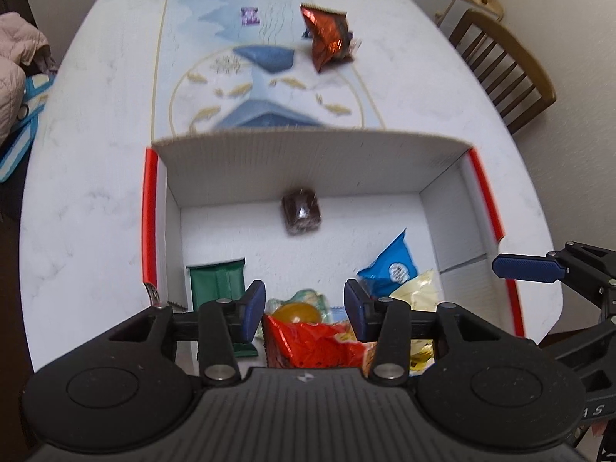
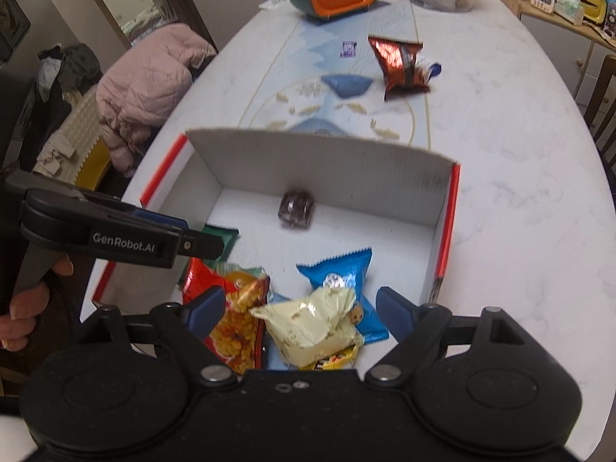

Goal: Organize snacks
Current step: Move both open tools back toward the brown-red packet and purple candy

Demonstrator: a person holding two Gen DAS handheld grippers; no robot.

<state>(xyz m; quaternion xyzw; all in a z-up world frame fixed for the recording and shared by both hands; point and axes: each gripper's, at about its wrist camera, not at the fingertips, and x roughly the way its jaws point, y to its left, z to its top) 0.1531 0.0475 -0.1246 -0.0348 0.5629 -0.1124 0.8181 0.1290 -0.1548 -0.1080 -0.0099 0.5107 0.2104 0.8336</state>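
Left gripper (image 1: 304, 310), fingers spread and empty, hovers over the red packet (image 1: 313, 342) in the box (image 1: 308, 161)
Right gripper (image 2: 300, 310), likewise spread above the cream packet (image 2: 308, 327); next, likely, the foil bag (image 2: 400, 63) on the table (image 2: 500, 154)

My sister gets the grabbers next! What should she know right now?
Left gripper: open, empty, over the box's near end.
Right gripper: open, empty, over the box too.
In the white cardboard box: dark brown wrapped cake, green packet, blue cookie packet, cream packet, red snack bag.
Left on the table: copper-red snack bag and small purple candy. Put those in next.
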